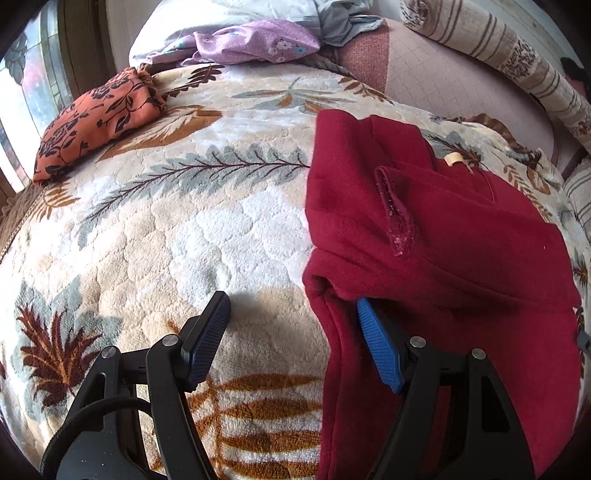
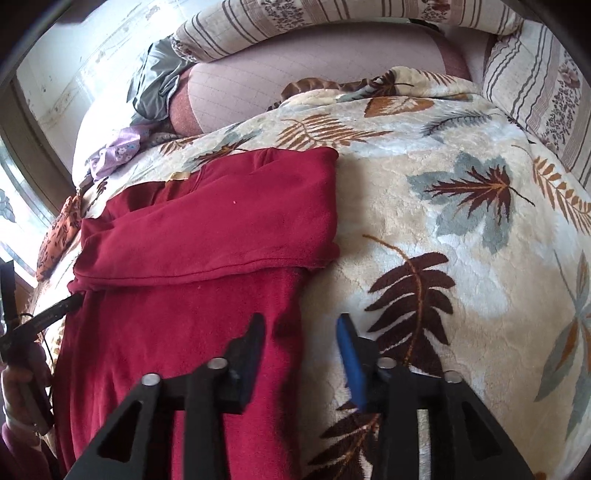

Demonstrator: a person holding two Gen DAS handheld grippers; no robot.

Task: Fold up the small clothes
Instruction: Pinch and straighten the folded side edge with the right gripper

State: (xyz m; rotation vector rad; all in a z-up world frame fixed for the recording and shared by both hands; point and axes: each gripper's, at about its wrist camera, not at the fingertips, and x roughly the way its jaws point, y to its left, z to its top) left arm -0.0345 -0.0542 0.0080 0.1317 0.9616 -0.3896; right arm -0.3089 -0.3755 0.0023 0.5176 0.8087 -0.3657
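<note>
A dark red garment (image 1: 436,236) lies partly folded on a leaf-patterned blanket (image 1: 192,221); its upper part is folded down over the lower part. My left gripper (image 1: 291,306) is open at the garment's left edge, its blue finger (image 1: 376,343) tucked under the fold, its black finger on the blanket. In the right wrist view the same red garment (image 2: 207,229) fills the left half. My right gripper (image 2: 301,325) is open, straddling the garment's right edge, the black finger (image 2: 251,354) over the cloth. The left gripper's tip (image 2: 55,312) shows at the garment's far left edge.
An orange floral folded cloth (image 1: 92,122) lies at the blanket's far left. A lilac floral cloth (image 1: 255,40) and grey cloth (image 1: 343,22) lie behind. Striped pillows (image 2: 535,96) and a pink mattress (image 2: 295,77) border the far side. A window is on the left.
</note>
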